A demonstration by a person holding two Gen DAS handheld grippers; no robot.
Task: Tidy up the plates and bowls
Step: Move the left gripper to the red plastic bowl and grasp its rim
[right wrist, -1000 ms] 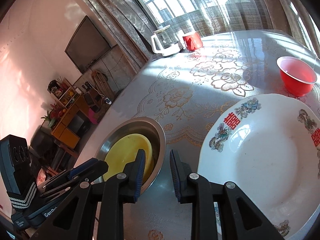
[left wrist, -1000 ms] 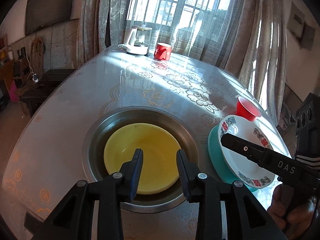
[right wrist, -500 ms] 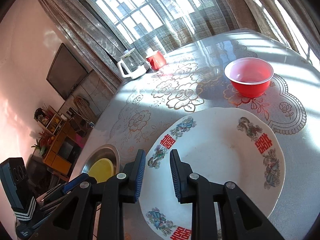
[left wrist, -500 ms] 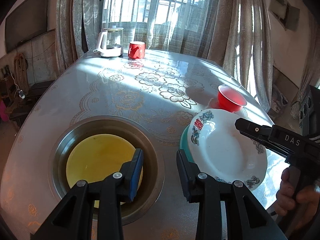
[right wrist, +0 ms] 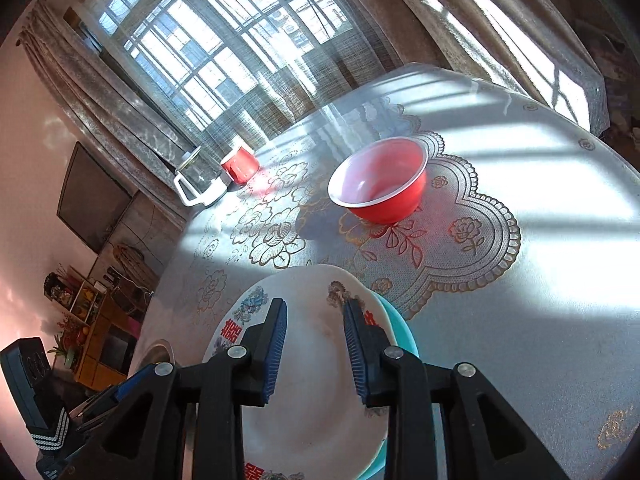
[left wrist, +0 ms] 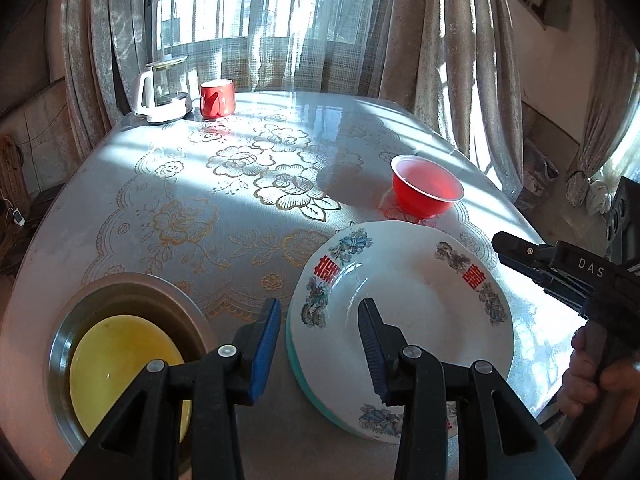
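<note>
**Both grippers poised over the stacked plates, jaws spreading**

Left wrist view: the left gripper points down at the table, its blue-padded jaws apart and opening, with nothing pressed between them. The near-left rim of the white round ceramic plate with red characters and floral motifs lies in the gap between the fingertips, untouched by the pads. That plate rests on a teal plate, only a sliver of which shows under its left edge. To the left of the gripper, just beside its left finger, sits a round steel basin holding a yellow shallow plastic dish. Beyond the white plate stands a small red plastic bowl. Far ahead at the table's back edge are a white-based glass kettle and a red mug. At the right edge, a hand holds the right gripper just past the white plate's right rim.

Right wrist view: the right gripper hangs over the white plate, jaws apart and opening, empty. The teal plate peeks out to the right under it. The red bowl stands ahead, well apart, on the lace-patterned tablecloth. The left gripper shows at lower left.
</note>
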